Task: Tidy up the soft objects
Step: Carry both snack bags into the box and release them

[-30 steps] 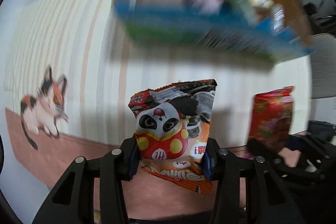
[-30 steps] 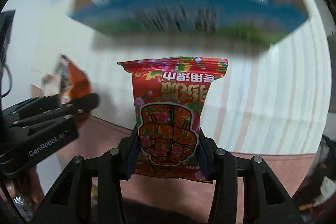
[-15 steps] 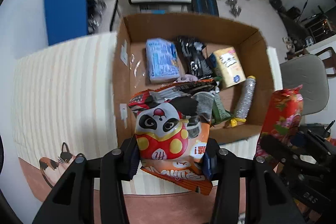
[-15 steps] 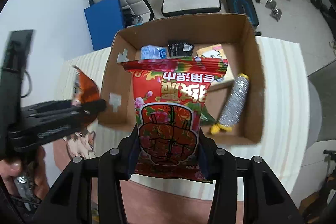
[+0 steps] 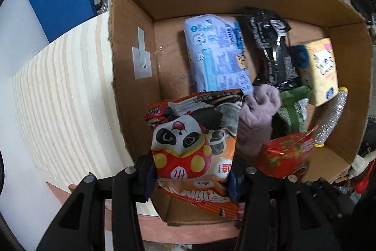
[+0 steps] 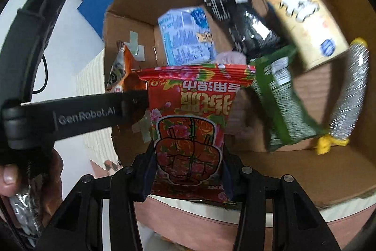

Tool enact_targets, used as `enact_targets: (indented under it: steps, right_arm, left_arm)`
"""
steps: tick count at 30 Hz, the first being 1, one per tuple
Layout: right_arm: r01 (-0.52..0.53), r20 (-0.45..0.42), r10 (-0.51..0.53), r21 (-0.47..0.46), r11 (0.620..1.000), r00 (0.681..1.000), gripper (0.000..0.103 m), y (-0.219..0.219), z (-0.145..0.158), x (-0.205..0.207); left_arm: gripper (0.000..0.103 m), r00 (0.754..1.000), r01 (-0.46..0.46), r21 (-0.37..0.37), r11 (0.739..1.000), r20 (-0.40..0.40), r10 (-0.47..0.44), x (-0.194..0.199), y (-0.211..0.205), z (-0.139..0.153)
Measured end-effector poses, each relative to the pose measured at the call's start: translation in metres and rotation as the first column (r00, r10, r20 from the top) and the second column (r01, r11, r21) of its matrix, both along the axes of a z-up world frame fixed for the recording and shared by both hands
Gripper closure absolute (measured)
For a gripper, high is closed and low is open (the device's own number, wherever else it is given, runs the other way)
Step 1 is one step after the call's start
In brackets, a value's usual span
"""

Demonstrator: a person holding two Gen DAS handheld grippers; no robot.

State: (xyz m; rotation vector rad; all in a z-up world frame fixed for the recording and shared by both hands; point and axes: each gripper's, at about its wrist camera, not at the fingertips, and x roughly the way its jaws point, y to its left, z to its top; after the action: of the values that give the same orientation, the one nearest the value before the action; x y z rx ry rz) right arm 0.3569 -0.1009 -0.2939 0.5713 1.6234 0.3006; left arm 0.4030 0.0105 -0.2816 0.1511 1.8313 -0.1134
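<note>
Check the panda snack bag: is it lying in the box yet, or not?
Not yet. The panda snack bag sits between the left gripper's opening jaws, hanging over the cardboard box's near-left corner.

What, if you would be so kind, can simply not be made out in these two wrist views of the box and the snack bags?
- Left wrist view: the red floral bag is partly hidden behind the left gripper.
- Left wrist view: the panda snack bag hides the cardboard box floor beneath it.
- Right wrist view: the yellow tissue pack and green packet are motion-blurred, print unreadable.
- Right wrist view: what the hand grips is cut off by the edge.
</note>
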Motion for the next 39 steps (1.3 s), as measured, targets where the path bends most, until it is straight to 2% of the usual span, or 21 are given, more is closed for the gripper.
enact_targets:
  steps: [2,3,4,6,7,9,13,16,18,20,22,24,26,31,35,39]
  right_arm:
    - [0.005,-0.027,-0.005,0.007,1.000,1.000,0.053,0.005,-0.010,0.001]
    - [0.007,-0.043,-0.007,0.002,1.000,0.999,0.049,0.008,-0.016,0.001]
    - [0.006,-0.062,-0.005,0.007,1.000,0.998,0.037,0.011,-0.023,0.001]
    - [0.011,-0.081,-0.009,0.019,1.000,0.997,0.030,0.014,-0.030,0.000]
    - [0.010,-0.084,-0.008,0.017,1.000,0.996,0.030,0.015,-0.032,0.000]
    - [0.002,-0.081,-0.002,0.001,1.000,0.997,0.030,0.015,-0.033,0.002]
    - [0.004,-0.072,-0.006,-0.026,1.000,0.997,0.030,0.011,-0.027,0.006]
    - [-0.002,-0.065,-0.002,-0.058,0.998,0.998,0.029,0.007,-0.020,0.008]
    - [-0.011,-0.057,0.006,-0.089,0.996,0.998,0.022,0.004,-0.016,0.008]
    - [-0.020,-0.044,0.015,-0.117,0.993,0.999,0.017,0.001,-0.011,0.005]
    - [-0.035,-0.026,0.031,-0.174,0.984,0.999,0.005,-0.004,-0.003,0.001]
    - [-0.046,0.004,0.048,-0.242,0.969,0.999,0.000,-0.014,0.007,0.002]
    - [-0.060,0.036,0.077,-0.329,0.942,0.996,0.000,-0.020,0.017,-0.002]
    - [-0.073,0.075,0.122,-0.466,0.882,0.990,0.000,-0.047,0.036,-0.002]
    - [-0.058,0.093,0.120,-0.497,0.866,0.988,0.000,-0.065,0.046,-0.011]
    - [-0.040,0.107,0.109,-0.504,0.863,0.988,0.000,-0.076,0.057,-0.016]
  left_arm:
    - [0.055,0.999,-0.008,-0.006,1.000,-0.033,0.008,0.002,0.001,-0.008]
    - [0.055,0.998,-0.024,-0.008,1.000,-0.055,0.023,0.002,0.003,-0.013]
    - [0.055,0.997,-0.032,-0.007,0.999,-0.074,0.031,0.002,0.004,-0.017]
    - [0.054,0.995,-0.033,-0.016,0.999,-0.091,0.031,0.002,0.004,-0.023]
    - [0.051,0.996,-0.031,-0.012,0.999,-0.090,0.030,0.003,0.005,-0.024]
    - [0.044,0.997,-0.029,-0.018,0.999,-0.073,0.028,0.003,0.005,-0.022]
    - [0.039,0.999,-0.031,-0.025,0.999,-0.045,0.030,0.002,0.007,-0.015]
    - [0.029,0.999,-0.037,-0.024,0.999,-0.013,0.036,0.001,0.010,-0.008]
    - [0.025,0.999,-0.047,-0.032,0.998,0.005,0.048,-0.001,0.012,-0.003]
    - [0.016,0.997,-0.069,-0.058,0.996,0.009,0.070,-0.001,0.011,0.001]
    - [0.016,0.997,-0.067,-0.056,0.996,0.036,0.069,-0.003,0.008,0.007]
    - [0.016,0.996,-0.060,-0.056,0.997,0.070,0.063,-0.011,0.009,0.011]
    - [0.016,0.993,-0.076,-0.078,0.994,0.087,0.083,-0.019,0.010,0.015]
    - [0.016,0.975,-0.157,-0.166,0.973,0.131,0.180,-0.033,0.014,0.029]
    - [0.016,0.962,-0.178,-0.210,0.962,0.170,0.215,-0.062,0.014,0.041]
    - [0.016,0.951,-0.153,-0.175,0.973,0.243,0.193,-0.081,0.006,0.051]
